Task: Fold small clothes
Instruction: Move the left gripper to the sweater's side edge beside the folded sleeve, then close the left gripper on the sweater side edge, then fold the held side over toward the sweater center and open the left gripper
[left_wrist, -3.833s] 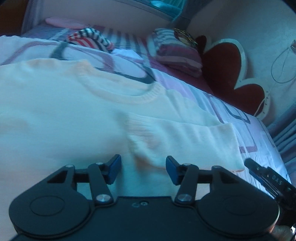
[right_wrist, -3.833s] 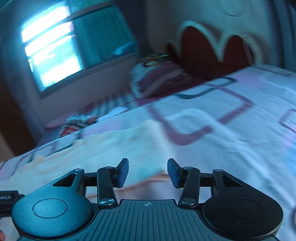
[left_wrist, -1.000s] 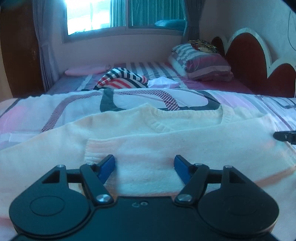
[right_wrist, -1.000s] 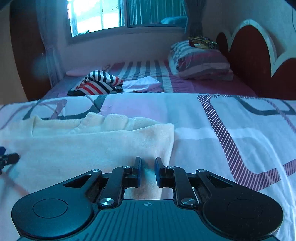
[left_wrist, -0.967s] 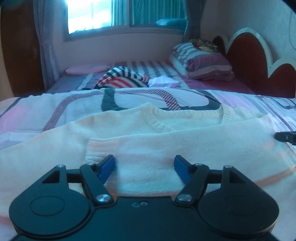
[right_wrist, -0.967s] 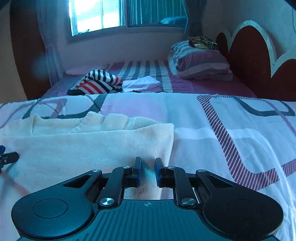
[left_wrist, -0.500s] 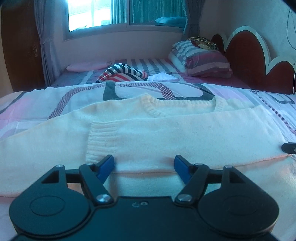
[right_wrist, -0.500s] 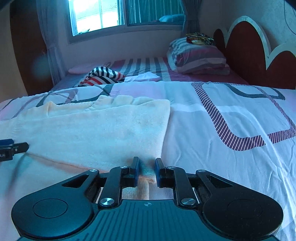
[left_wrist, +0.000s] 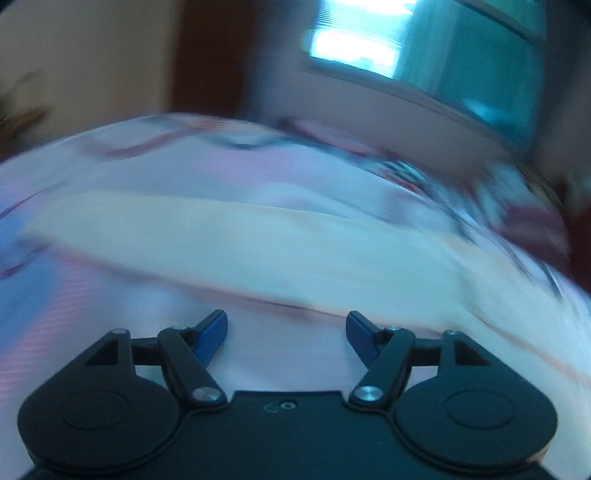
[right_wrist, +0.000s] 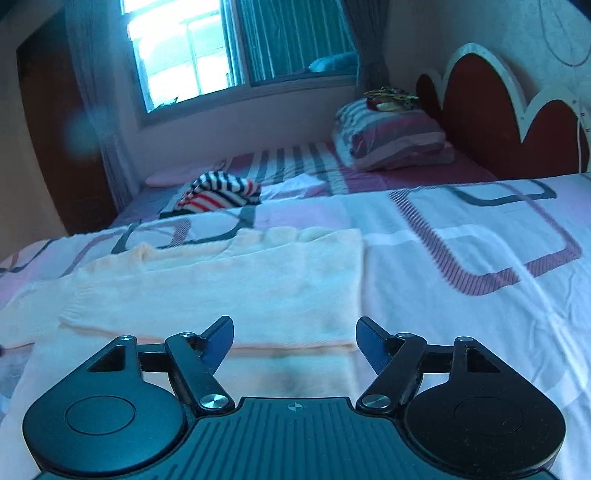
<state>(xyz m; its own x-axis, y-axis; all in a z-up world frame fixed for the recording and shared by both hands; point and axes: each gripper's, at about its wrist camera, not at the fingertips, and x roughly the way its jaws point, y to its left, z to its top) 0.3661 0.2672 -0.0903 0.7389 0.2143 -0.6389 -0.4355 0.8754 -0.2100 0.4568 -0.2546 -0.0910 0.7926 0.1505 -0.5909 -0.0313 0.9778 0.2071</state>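
A cream knitted sweater (right_wrist: 221, 284) lies flat on a bed (right_wrist: 461, 295), its ribbed cuff (right_wrist: 79, 306) on the left and its ribbed neckline (right_wrist: 258, 236) toward the far side. One sleeve is folded across the chest, and the right side forms a straight folded edge. The knit looks soft and fuzzy, with a thin pinkish line along its near fold.

The right claw (right_wrist: 294, 341) hovers just over the near edge of the sweater, its blue-tipped fingers (right_wrist: 219, 338) spread wide after just opening; nothing is between them, and the fabric lies free below.

In the left wrist view, heavily blurred, the sweater (left_wrist: 258, 251) shows as a pale band ahead of the left claw (left_wrist: 286, 334), whose fingers also stand apart and empty, over the bedsheet (left_wrist: 277, 354) just short of the garment.

The bedsheet is white and pink with rounded purple and grey striped outlines. Farther off lie a striped garment (right_wrist: 218, 194) in red, white and dark bands, a striped pillow (right_wrist: 391, 140), and a scalloped red headboard (right_wrist: 491, 122) with white trim. A window (right_wrist: 236, 48) with curtains glows behind.
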